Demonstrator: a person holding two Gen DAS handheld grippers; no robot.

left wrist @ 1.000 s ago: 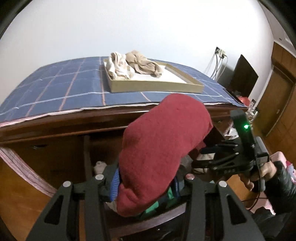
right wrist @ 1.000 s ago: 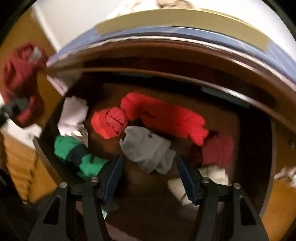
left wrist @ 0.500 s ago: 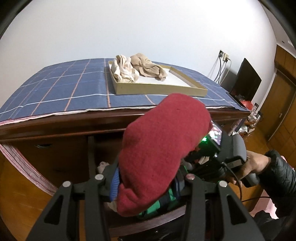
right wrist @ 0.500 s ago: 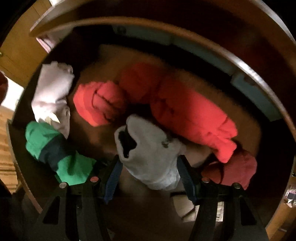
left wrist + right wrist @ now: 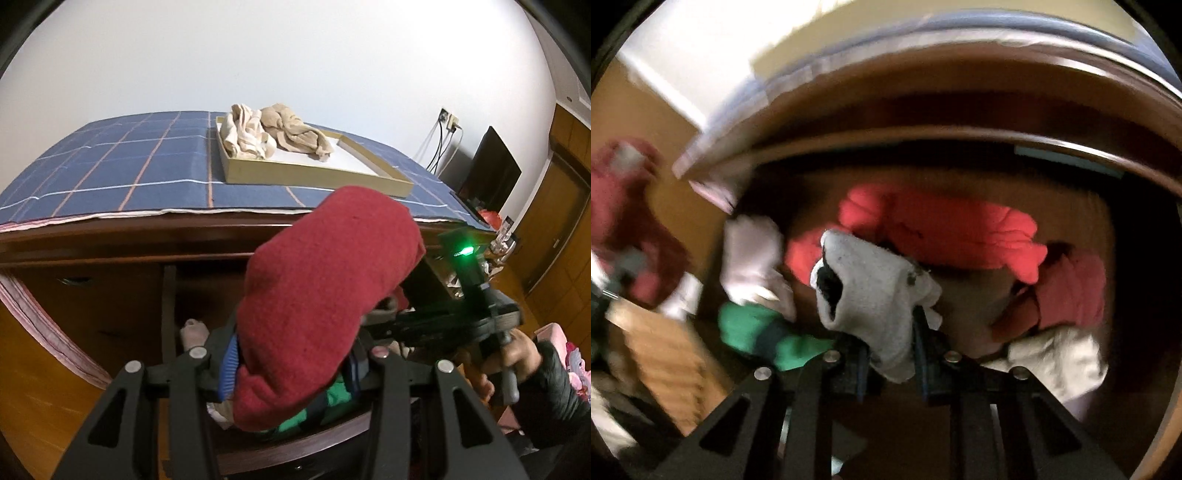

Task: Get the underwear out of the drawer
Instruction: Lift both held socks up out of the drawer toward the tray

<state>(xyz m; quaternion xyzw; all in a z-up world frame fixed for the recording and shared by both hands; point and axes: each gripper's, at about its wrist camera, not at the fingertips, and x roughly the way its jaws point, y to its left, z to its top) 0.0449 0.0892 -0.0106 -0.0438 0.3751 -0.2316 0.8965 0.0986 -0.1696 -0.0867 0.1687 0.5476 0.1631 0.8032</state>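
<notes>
The left gripper (image 5: 291,363) hangs above the open drawer (image 5: 168,295) with a dark red garment (image 5: 325,295) clamped between its jaws. The cloth is bunched thick, so the jaws stand partly apart around it, and most of it swells up and forward past the blue pads, hiding much of the drawer behind. A strip of it sags below the jaws.

Down in the drawer, the right gripper (image 5: 890,363) has just been closing its jaws, and they now pinch a grey-white garment (image 5: 871,295). Its lower end sits squeezed between the two pads, nearly closed together, while the rest stands up in front of them with a dark opening gaping on its left side. From the left wrist view, a hand (image 5: 513,356) in a black sleeve grips that tool's handle at the right.

Around the grey piece, other clothes lie on the drawer floor (image 5: 964,306): a bright red bundle (image 5: 942,225) behind it, a green and dark piece (image 5: 764,332) to its left, a pale pinkish one (image 5: 750,254) above the green, a dark red one (image 5: 1071,288) to the right, and a cream one (image 5: 1056,354) below that.

On the desk, a blue checked cloth (image 5: 122,170) covers the top, and a shallow tray (image 5: 317,173) there holds two beige garments (image 5: 273,129) at its near-left end.
</notes>
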